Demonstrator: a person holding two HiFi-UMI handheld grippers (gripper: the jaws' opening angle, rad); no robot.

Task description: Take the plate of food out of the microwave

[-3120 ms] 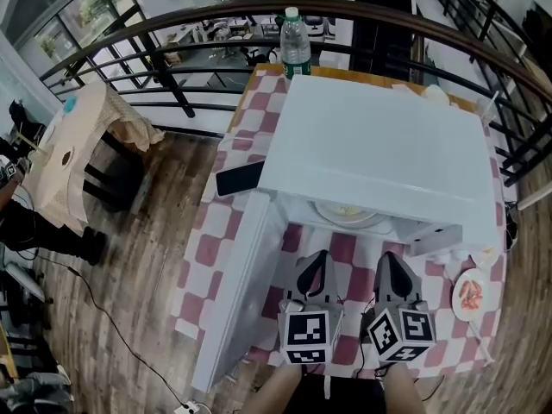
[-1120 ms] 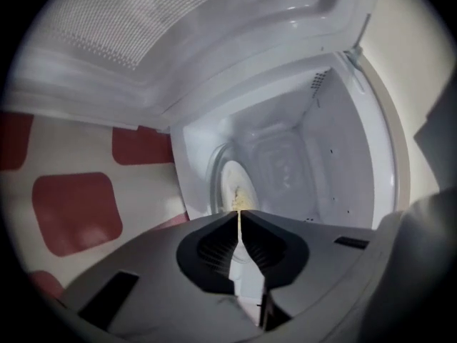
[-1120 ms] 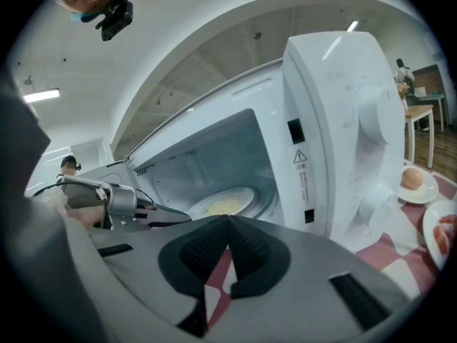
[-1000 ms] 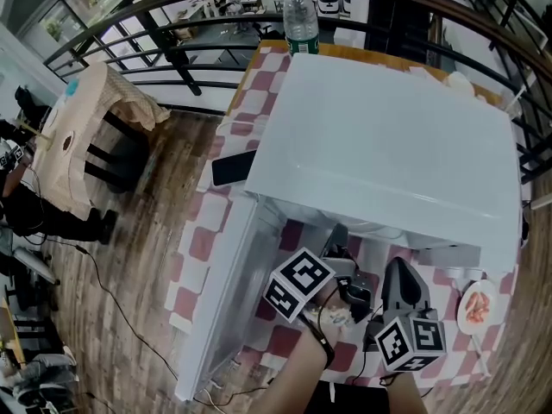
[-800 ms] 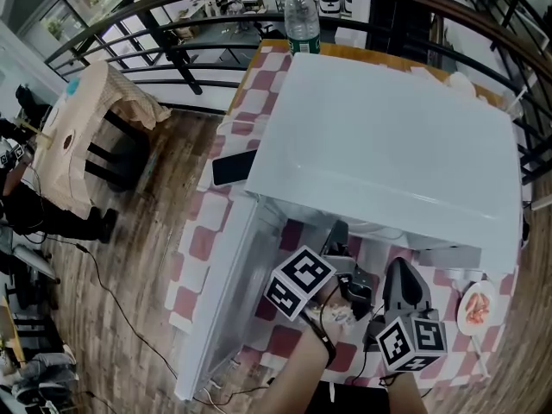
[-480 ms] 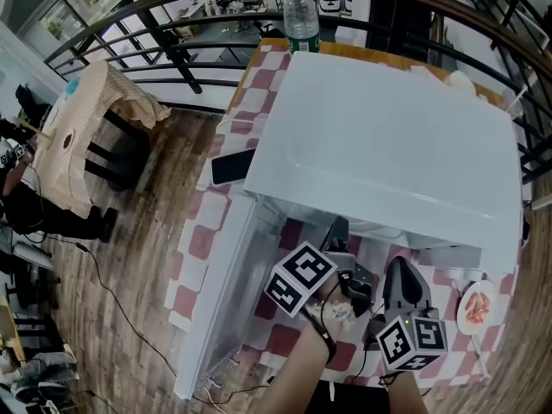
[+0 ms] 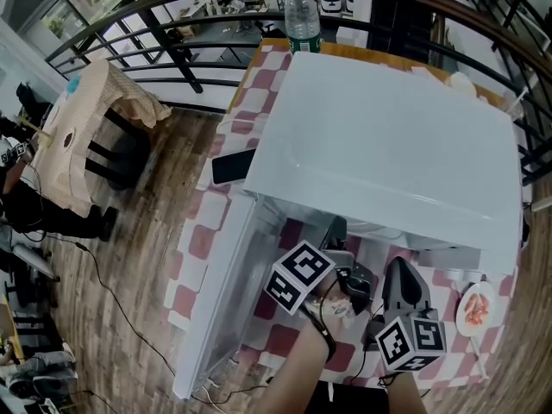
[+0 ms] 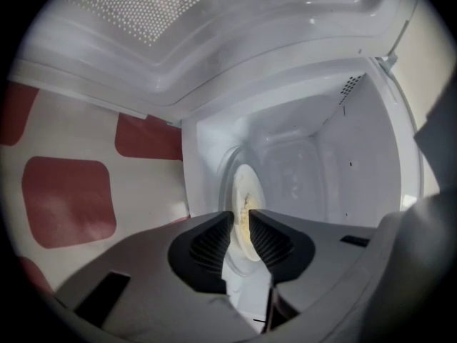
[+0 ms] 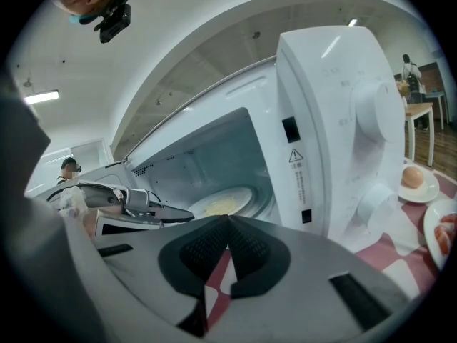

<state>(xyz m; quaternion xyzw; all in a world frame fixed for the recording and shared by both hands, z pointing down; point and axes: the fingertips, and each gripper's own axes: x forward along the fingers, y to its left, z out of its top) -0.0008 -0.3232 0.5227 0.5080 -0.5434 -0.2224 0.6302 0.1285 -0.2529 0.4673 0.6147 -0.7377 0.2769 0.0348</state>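
Note:
The white microwave [image 7: 388, 136] stands on the checked table with its door [image 7: 220, 300] swung open to the left. Inside, a white plate of yellowish food [image 9: 221, 206] lies on the turntable; its rim [image 8: 246, 202] shows edge-on in the left gripper view. My left gripper [image 7: 338, 228], rolled onto its side, reaches into the opening. Its jaws have just been opening and stand open [image 8: 240, 224], with the plate's rim showing in the gap but not pressed. My right gripper [image 7: 398, 266] hangs in front of the microwave, shut [image 9: 228, 224] on nothing.
A water bottle [image 7: 302, 26] stands behind the microwave and a black phone [image 7: 231, 167] lies to its left. At the right are a small plate of red food [image 7: 476, 307] and an egg on a saucer [image 9: 413, 179]. A railing runs beyond the table.
Since three seconds ago the left gripper has gone forward into the microwave's opening and rolled onto its side. Over the last second neither gripper has visibly shifted.

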